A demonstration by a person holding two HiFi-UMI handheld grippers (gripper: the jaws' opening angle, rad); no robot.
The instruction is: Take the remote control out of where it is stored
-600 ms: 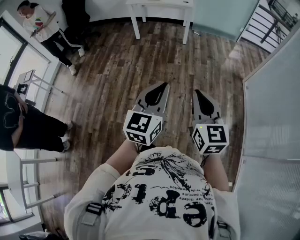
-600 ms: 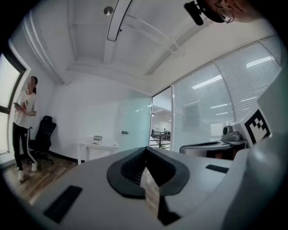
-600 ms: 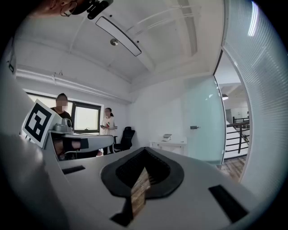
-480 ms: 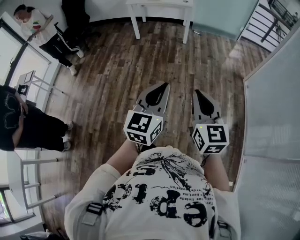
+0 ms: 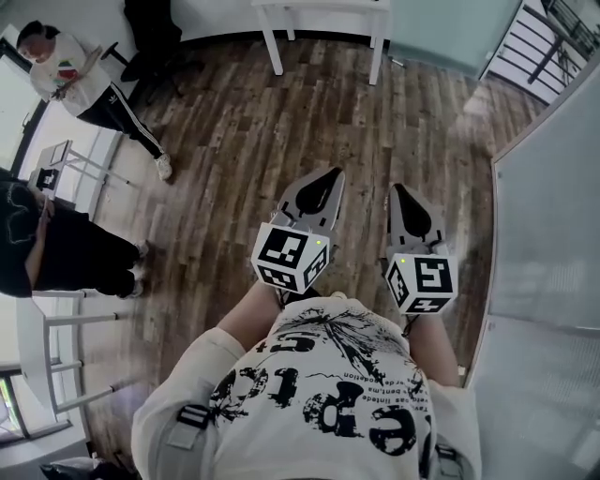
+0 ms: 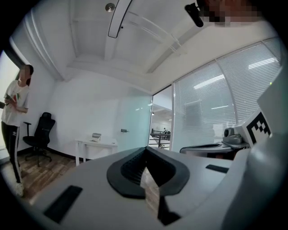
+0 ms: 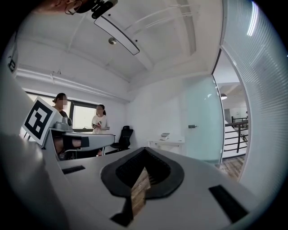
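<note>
Left gripper [image 5: 329, 173]: held level over the wooden floor [image 5: 234, 122]; its fingers [image 6: 135, 164] are seen pressed together at the tips, with nothing between them.
Right gripper [image 5: 398, 188]: held just beside the left one and tipped slightly down; its fingers [image 7: 155, 166] are likewise closed tip to tip on nothing, and only floor is seen through the slit below them.
Marker cubes: one is carried at the rear of each gripper, close to the wearer's printed shirt [image 5: 319, 394].
Remote control: shown in none of the views, so its place cannot be told.
White tabletop [image 5: 323, 6]: seen at the far wall, well apart from both grippers.
Bystanders: a person in a white shirt [image 5: 58, 58] is seen at the upper left, and a person in dark clothes [image 5: 37, 248] at the left edge.
Glass partition [image 5: 553, 234]: seen along the right side.
</note>
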